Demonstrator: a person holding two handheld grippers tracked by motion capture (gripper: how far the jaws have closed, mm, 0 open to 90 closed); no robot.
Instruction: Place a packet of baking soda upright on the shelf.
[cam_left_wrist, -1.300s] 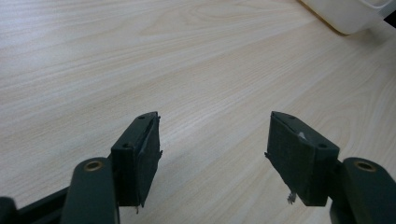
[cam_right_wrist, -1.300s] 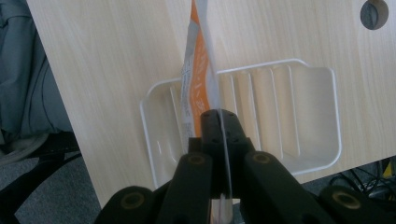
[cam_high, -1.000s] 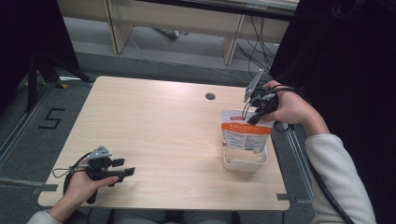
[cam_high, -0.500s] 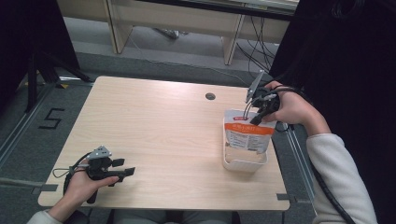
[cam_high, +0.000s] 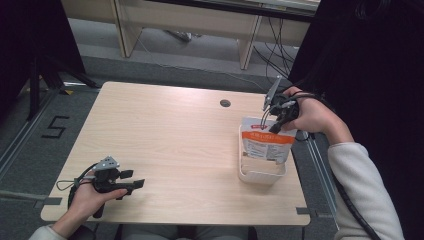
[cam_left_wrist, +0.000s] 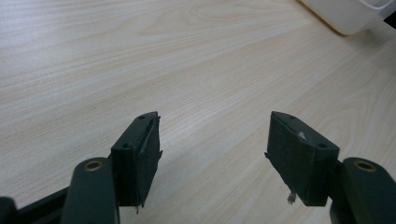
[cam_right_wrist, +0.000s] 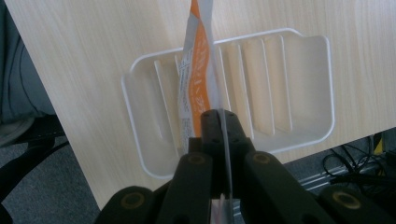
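High cam sits above your side, looking forward and down over the whole desk (cam_high: 175, 125). Left tool (cam_left_wrist: 212, 154) cam skims low, close to the desk, white tray (cam_left_wrist: 350, 14) far ahead. Right tool (cam_right_wrist: 219, 126) cam looks straight down into that tray.

lab: taped floor (cam_high: 50, 127), cables (cam_high: 280, 45)

Your desk (cam_high: 165, 135) is pale matt wood grain; the tray (cam_right_wrist: 299, 93) looks smooth white plastic, the pouch (cam_high: 262, 145) glossy.
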